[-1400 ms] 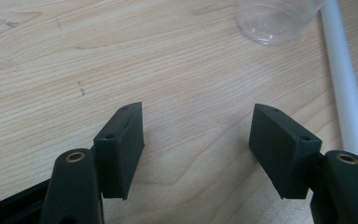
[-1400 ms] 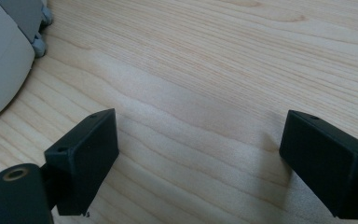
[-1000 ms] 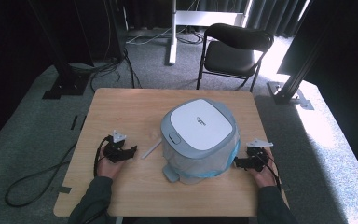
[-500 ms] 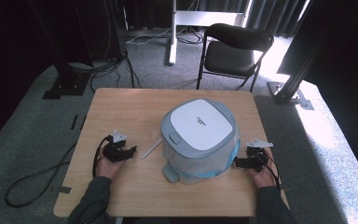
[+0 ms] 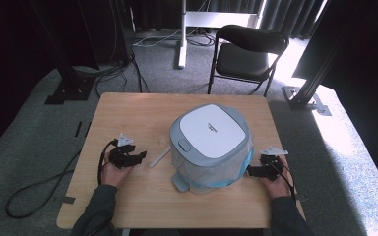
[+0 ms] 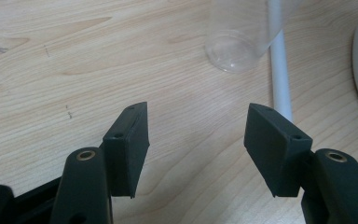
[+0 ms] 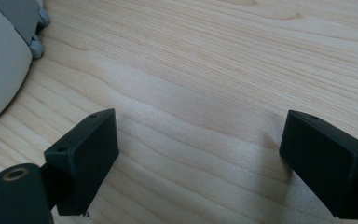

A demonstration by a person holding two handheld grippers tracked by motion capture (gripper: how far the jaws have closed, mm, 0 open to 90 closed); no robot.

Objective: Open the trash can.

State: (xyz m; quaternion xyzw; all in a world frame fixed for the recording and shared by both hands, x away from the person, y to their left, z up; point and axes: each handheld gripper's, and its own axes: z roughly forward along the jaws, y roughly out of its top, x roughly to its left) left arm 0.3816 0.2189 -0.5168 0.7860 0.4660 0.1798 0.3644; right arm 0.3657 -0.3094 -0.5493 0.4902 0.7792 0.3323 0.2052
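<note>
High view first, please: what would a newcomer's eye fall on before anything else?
The grey-and-white rice cooker, lid shut, dominates the middle of the wooden table. Either side of it rest the left gripper and right gripper, both open and empty. A white stick and a clear cup lie beside the cooker.

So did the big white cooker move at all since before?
No. The cooker sits in the same spot on the table, in line with the black chair behind it.

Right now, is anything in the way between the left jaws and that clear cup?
Nothing visible. The left gripper is open, and only bare table lies between it and the clear cup. The white stick lies beside the cup, off to one side.
</note>
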